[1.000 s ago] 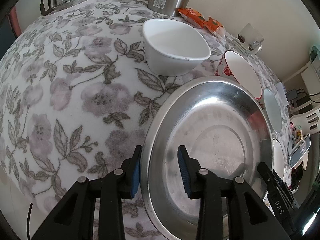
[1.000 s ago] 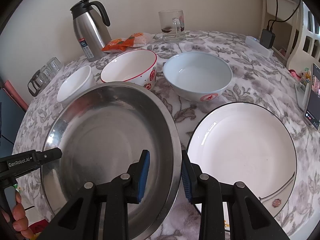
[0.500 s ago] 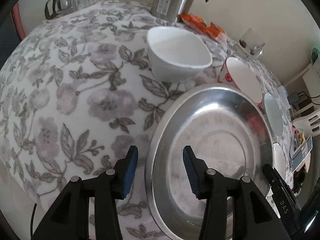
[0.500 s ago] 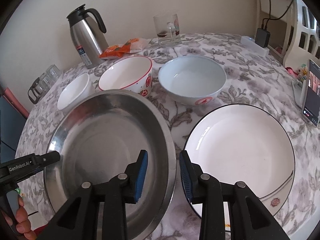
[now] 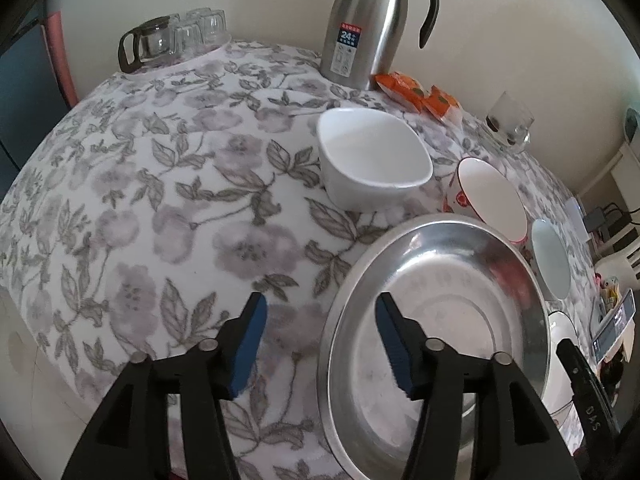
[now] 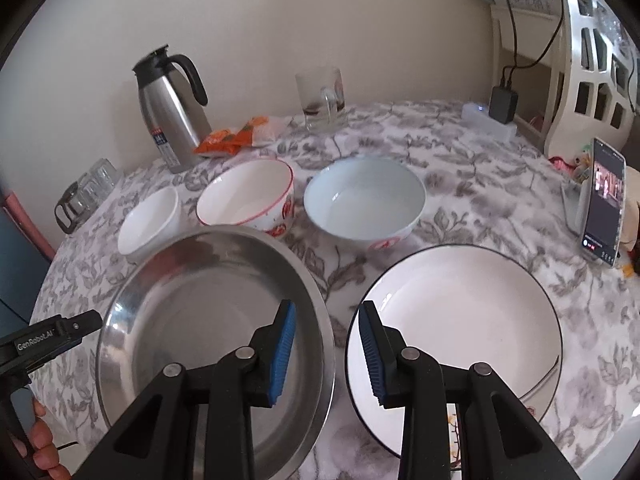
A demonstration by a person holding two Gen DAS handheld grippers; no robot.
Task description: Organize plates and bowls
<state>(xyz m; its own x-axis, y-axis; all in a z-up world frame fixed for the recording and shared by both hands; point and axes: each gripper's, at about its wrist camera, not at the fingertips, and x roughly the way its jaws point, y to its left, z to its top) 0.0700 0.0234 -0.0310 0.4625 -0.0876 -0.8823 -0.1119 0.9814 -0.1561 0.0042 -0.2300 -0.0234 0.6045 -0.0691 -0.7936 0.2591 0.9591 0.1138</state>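
A steel plate lies flat on the flowered tablecloth. My left gripper hangs above the plate's left rim, its jaws opening, with the rim below the gap and untouched. My right gripper is open above the plate's right rim. Its right finger hangs over the edge of a black-rimmed white plate. Behind stand a small white bowl, a red-rimmed bowl and a pale blue bowl.
Along the back stand a steel thermos, orange snack packets, a glass mug and a glass teapot with cups. A propped phone and a power strip sit at the right. A hand holds the left gripper.
Both grippers have lifted a little and tipped up, so more of the table shows. The left jaws have spread much wider. The steel plate has stayed in place.
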